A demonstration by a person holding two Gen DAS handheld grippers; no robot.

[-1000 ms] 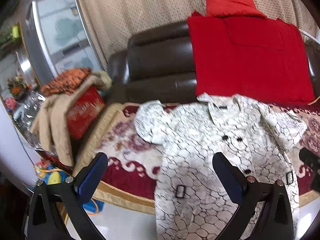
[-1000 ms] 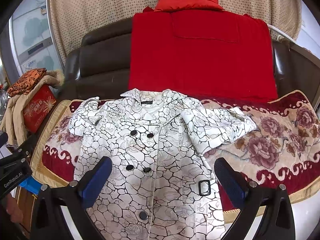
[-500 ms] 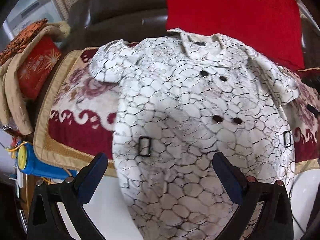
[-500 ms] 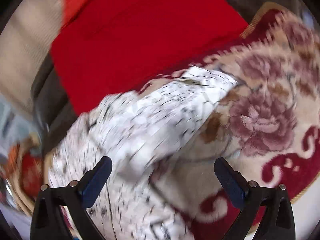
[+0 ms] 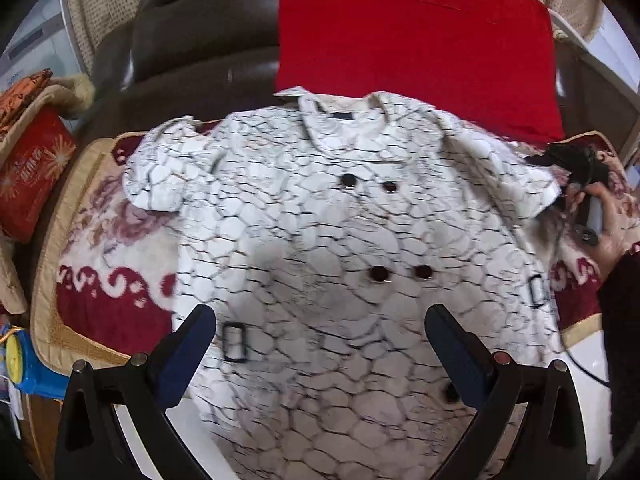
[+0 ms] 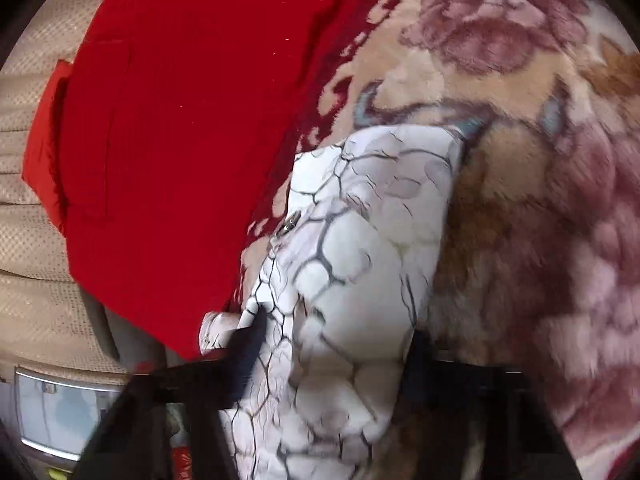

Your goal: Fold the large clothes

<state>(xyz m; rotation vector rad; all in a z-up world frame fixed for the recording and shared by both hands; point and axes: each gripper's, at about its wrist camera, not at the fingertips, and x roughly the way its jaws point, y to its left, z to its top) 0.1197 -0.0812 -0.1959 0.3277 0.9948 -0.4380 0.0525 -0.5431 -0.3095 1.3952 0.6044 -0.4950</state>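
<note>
A white coat point(image 5: 320, 232) with a black crackle print and dark buttons lies face up on a floral sofa blanket point(image 5: 104, 232). My left gripper point(image 5: 320, 344) is open and empty, held above the coat's lower front. In the left wrist view my right gripper point(image 5: 576, 164) sits at the end of the coat's right sleeve, held by a hand. In the right wrist view the sleeve point(image 6: 360, 240) runs between the right gripper's point(image 6: 332, 344) two fingers, which stand narrowed on either side of it. The view is blurred, so the grip itself is unclear.
A red cloth point(image 5: 416, 40) drapes the dark sofa back point(image 5: 200, 52). A red box point(image 5: 28, 168) and tan garments lie at the left. A blue and yellow toy point(image 5: 20, 364) sits at the lower left. A beige curtain point(image 6: 24, 160) hangs behind.
My right gripper has swung right and down onto the sleeve end, its fingers narrowing around it. My left gripper has moved closer over the coat.
</note>
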